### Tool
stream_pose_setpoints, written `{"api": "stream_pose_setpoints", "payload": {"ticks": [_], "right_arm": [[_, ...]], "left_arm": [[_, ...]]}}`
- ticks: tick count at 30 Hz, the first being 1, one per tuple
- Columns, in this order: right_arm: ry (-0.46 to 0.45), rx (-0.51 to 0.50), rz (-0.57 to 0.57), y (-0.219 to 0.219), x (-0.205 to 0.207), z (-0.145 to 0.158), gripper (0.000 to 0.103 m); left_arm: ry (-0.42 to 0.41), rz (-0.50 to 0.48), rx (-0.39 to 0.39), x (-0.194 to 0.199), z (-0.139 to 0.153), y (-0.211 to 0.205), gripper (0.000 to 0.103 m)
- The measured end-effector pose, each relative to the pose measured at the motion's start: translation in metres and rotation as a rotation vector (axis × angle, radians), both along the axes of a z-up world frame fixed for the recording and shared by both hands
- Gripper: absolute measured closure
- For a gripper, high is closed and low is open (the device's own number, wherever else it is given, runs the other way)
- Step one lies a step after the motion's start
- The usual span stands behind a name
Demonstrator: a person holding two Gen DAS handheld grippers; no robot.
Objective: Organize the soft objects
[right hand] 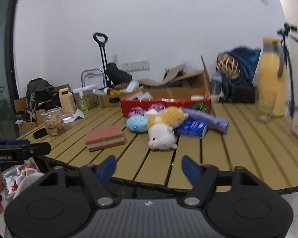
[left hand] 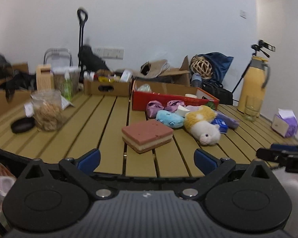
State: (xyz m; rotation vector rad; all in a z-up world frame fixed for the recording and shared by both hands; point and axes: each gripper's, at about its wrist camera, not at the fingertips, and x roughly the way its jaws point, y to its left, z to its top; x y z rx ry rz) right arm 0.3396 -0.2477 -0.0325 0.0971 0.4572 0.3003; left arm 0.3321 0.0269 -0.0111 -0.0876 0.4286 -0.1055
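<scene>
Several soft things sit bunched mid-table on the slatted table (right hand: 238, 138), toward its far edge. I see a layered sponge block (right hand: 105, 137) lying flat, nearest the front edge and apart from the rest. Behind it: blue plush (right hand: 136, 124), then a white-and-yellow plush animal (right hand: 164, 129) lying on its side, touching the blue one. A blue packet (right hand: 192, 128) lies just beside the plush animal, partly under it, and a purple fabric roll (right hand: 208, 120) lies behind the packet. Two purple satin pieces (left hand: 163, 107) and a small white block (left hand: 182, 111) sit against the red box (right hand: 166, 103), which stands open-topped at the far edge.

Left gripper (left hand: 147, 158) hangs at the front edge, jaws wide apart, nothing between them; sponge block is straight ahead of it, not touched. Right gripper (right hand: 149, 168) is also at the front edge, jaws parted less widely, nothing between them; plush animal is ahead, untouched.

Outward: clear jar (left hand: 46, 111) with tan contents and a dark dish (left hand: 22, 125) near the left edge, yellow bottle (right hand: 272, 79) and glass (right hand: 265, 111) toward the far right corner, tissue box (left hand: 285, 123) at the right edge. Cardboard boxes (left hand: 107, 87) and clutter sit beyond the far edge; blurred.
</scene>
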Motion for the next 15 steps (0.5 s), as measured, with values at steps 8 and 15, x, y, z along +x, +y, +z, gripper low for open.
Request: {"api": "stream_pose_setpoints", "payload": {"ticks": [8, 15], "right_arm": [[0.099, 0.09, 0.125, 0.037, 0.117, -0.019, 0.063], [0.165, 0.172, 0.236, 0.085, 0.216, -0.031, 0.063]], "left_arm": [[0.165, 0.072, -0.209, 0.115, -0.028, 0.032, 0.052], [0.226, 0.031, -0.364, 0.165, -0.047, 0.048, 0.065]]}}
